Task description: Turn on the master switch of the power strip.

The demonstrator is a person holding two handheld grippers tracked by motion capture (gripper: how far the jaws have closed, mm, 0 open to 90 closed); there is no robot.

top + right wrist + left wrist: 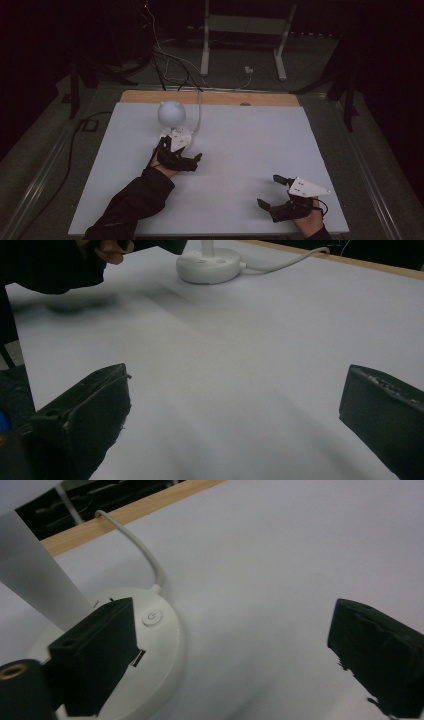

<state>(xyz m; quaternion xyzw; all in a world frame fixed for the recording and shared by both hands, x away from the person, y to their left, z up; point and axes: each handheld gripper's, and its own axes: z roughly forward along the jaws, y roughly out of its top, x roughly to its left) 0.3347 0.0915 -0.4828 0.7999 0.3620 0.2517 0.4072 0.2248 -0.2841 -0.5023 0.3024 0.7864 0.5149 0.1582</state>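
Tongs on the left (225, 650), spread wide and holding nothing, sit right at the lamp's base (150, 650), its power button (152, 617) just beyond one jaw, while the right tongs (274, 192), also wide, idle well apart across the worktop (240, 150).

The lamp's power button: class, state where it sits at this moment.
In the left gripper view the power button sits on top of the lamp's round white base, just right of the left hand-held gripper's near jaw, below where the white cable enters.
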